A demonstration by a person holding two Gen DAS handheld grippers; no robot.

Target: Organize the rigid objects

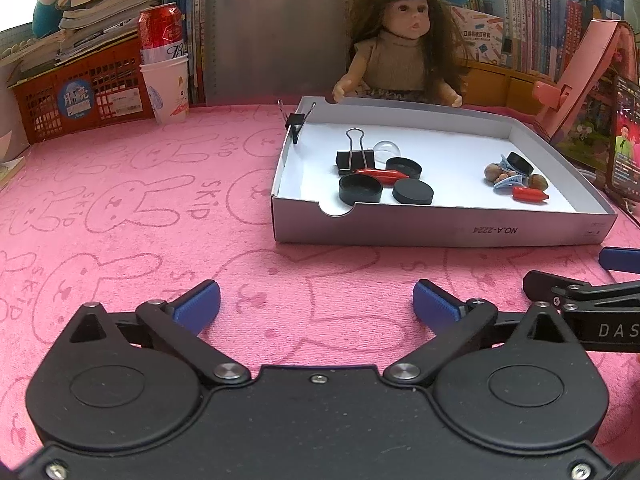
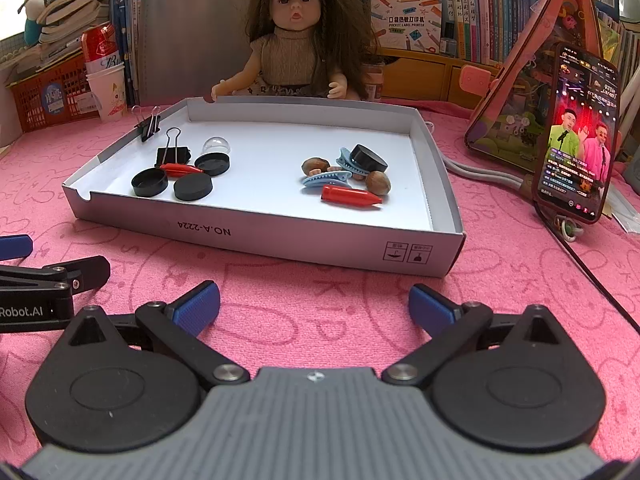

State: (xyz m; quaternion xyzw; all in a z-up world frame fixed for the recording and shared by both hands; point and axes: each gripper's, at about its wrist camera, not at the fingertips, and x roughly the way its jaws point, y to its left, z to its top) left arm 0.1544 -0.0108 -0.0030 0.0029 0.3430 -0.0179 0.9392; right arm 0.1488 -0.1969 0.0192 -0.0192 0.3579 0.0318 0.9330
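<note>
Currently, both grippers hover low over the pink cloth (image 2: 500, 300), short of the tray (image 2: 280, 236). Left gripper (image 1: 316, 304): jaws spread, nothing between them. Right gripper (image 2: 314, 306): jaws likewise spread and empty.

Task objects, all inside the tray, lie in two loose clusters. In the right wrist view, the cluster at centre left holds three black caps (image 2: 193, 186), a binder clip (image 2: 173, 155), a clear dome (image 2: 216, 145) and a red cone (image 2: 180, 169) lying across the caps. The cluster at centre right holds a second red cone (image 2: 350, 196), blue hair clips (image 2: 326, 179), nuts (image 2: 378, 182) and a fourth cap (image 2: 369, 158) propped on a slant. A second binder clip (image 2: 147, 123) grips the tray's left wall.

Likely risks:
- Crowding. Items touch or overlap, so closing on one may drag or flick a neighbour; the cones and nuts would probably roll.
- Tray wall. The front wall stands between both grippers and the objects; a low approach could strike it and shove the light tray across the cloth.
- Flat caps. These offer thin edges, so the fingers may slip off.
- Gripper contact. The two tools sit near each other, the left one showing at the left edge of the right wrist view.

Surroundings: a doll (image 2: 298, 36) sits touching the tray's far wall at upper centre; a phone (image 2: 578, 136) stands propped at right with cables (image 2: 480, 176) beside the tray; a cup (image 2: 108, 92) and can (image 2: 98, 46) stand at upper left.
</note>
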